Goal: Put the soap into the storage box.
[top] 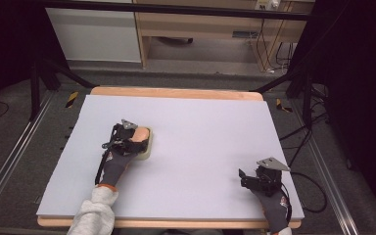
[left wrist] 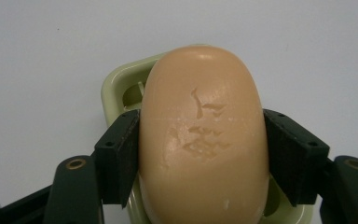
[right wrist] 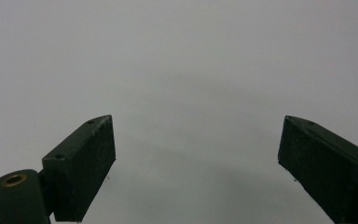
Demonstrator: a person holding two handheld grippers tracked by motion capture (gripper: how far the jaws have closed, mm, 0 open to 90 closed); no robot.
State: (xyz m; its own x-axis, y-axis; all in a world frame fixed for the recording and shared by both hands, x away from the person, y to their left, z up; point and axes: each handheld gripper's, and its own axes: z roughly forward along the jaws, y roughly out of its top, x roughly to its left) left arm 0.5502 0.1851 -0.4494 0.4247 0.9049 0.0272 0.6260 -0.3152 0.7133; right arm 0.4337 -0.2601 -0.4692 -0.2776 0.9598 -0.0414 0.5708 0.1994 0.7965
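The left gripper (left wrist: 200, 154) is clenched on one bar of peach-coloured soap (left wrist: 203, 140), its two black jaws pressed flat against the bar's two long sides. The soap sits over a single pale green soap dish (left wrist: 121, 81), whose rim shows past the far end of the bar and beneath its near end; whether the bar rests in the dish or is lifted just off it cannot be told. The soap's upper face carries a few shallow chipped marks near its middle. In the high view the left gripper (top: 136, 139), soap (top: 141, 133) and dish (top: 148, 149) lie on the left half of the tabletop (top: 205, 122), about midway between its near and far edges, held by a gloved hand (top: 115, 164) with a light grey sleeve (top: 95, 215) behind it. The right gripper (right wrist: 196, 163) stands released, its two jaws spread wide apart with nothing between them but the pale lavender-grey surface. From above, the right gripper (top: 247, 177) sits near the near right corner of the tabletop, well apart from the soap, in a second gloved hand (top: 274, 203).
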